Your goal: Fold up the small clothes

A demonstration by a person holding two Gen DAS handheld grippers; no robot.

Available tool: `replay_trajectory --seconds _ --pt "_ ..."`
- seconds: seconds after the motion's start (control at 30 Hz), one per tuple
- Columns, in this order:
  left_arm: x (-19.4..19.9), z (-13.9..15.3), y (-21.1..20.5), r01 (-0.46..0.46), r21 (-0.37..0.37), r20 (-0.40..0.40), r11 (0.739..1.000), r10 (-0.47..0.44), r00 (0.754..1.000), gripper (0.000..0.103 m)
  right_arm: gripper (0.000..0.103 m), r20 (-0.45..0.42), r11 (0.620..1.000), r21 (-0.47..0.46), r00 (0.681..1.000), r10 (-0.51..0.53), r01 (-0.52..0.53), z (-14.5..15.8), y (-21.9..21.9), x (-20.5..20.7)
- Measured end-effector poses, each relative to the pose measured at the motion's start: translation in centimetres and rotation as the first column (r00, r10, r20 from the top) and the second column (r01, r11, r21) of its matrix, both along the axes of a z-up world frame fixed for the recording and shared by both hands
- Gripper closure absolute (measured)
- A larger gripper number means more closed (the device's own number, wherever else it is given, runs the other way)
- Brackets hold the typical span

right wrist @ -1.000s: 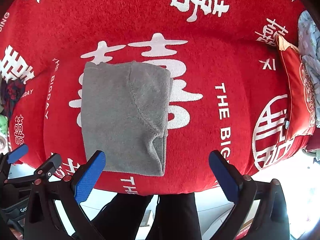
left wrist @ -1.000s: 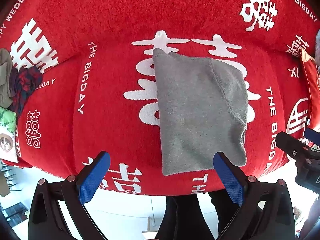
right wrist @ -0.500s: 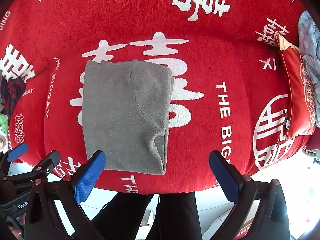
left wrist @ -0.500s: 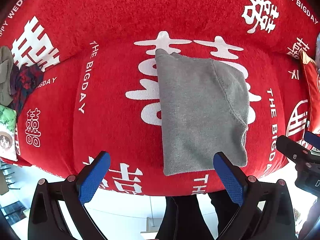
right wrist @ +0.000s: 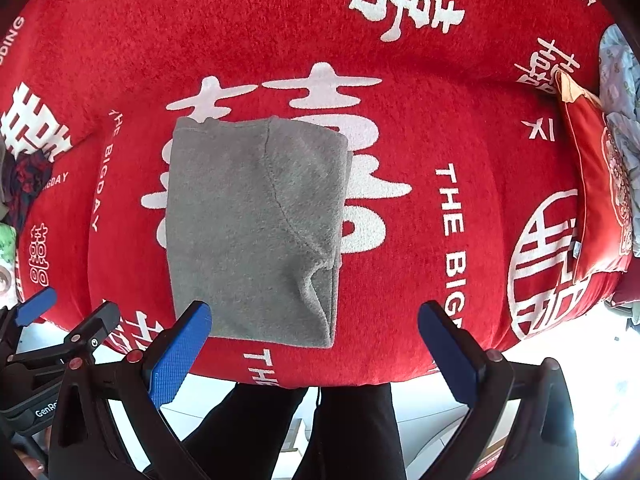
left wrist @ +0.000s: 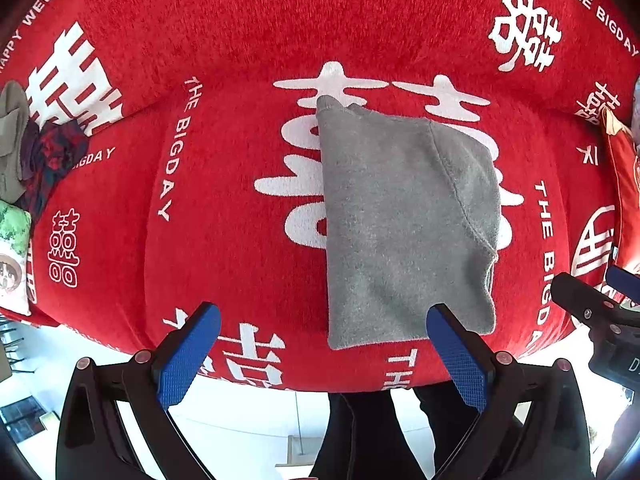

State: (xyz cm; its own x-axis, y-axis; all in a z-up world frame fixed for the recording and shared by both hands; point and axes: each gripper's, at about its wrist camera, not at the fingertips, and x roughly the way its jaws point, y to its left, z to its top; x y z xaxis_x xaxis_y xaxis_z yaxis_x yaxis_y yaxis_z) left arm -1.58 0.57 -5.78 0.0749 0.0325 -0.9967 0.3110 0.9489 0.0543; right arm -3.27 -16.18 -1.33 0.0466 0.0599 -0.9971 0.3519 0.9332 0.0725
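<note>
A grey knit garment (left wrist: pixel 404 224) lies folded into a narrow rectangle on the red blanket (left wrist: pixel 224 184), its near edge close to the front edge; it also shows in the right wrist view (right wrist: pixel 252 224). My left gripper (left wrist: pixel 324 354) is open and empty, hovering in front of the garment's near edge, apart from it. My right gripper (right wrist: pixel 316 350) is open and empty, in front of the garment's near right corner. The right gripper's tip shows at the far right of the left wrist view (left wrist: pixel 592 304).
A pile of small clothes (left wrist: pixel 36 152) lies at the far left of the red blanket. A red cushion (right wrist: pixel 600 192) stands at the right end, with pale patterned fabric (right wrist: pixel 620 80) behind it. The person's dark legs (right wrist: pixel 312 428) stand at the front edge.
Both grippers have drifted very slightly; the garment sits a touch lower in both views. Both stay open and empty.
</note>
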Motion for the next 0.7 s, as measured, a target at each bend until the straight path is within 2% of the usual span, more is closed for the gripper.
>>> replay_trajectory --seconds 0.7 --pt "0.04 0.07 -0.04 0.004 0.002 0.014 1.000 -0.004 1.000 0.000 0.000 -0.002 1.000 -0.001 1.000 -0.005 0.005 -0.07 0.10 -0.03"
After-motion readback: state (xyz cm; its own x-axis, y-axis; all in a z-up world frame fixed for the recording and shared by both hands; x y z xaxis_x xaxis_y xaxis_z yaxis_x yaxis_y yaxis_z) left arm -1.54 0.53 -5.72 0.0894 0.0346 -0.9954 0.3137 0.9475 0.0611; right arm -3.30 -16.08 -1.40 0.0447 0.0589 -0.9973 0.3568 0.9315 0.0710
